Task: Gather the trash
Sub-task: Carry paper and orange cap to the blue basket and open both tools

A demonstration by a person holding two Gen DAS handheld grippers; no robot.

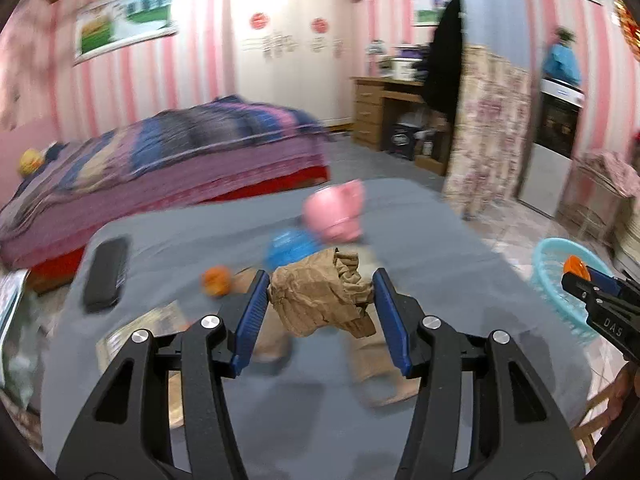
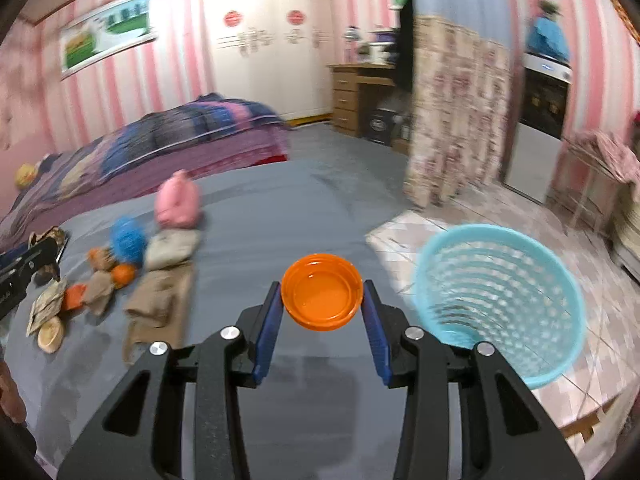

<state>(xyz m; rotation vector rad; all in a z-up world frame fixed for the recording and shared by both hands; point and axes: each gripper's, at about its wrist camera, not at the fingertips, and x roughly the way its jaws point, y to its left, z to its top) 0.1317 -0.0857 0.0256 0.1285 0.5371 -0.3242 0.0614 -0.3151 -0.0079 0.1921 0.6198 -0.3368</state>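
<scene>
Grey cloth-covered table [image 2: 312, 208] bearing the scatter. Gripping one round orange plastic lid [image 2: 322, 297], hollow side facing the camera, between right gripper [image 2: 322, 312] pads. Pinching one crumpled brown paper wad [image 1: 320, 294], long axis running crosswise, in left gripper [image 1: 320, 308]. Sitting at three o'clock: one pale blue latticed basket [image 2: 500, 300].

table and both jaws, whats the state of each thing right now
left gripper: jaws shut on crumpled brown paper, lifted off the table
right gripper: jaws shut on orange lid, hollow side facing the camera
blue basket: on the floor beside the table, tilted in view, looks empty
grey table: more scraps lying at its left side
pink piggy bank: standing on the table
black remote: lying flat
</scene>
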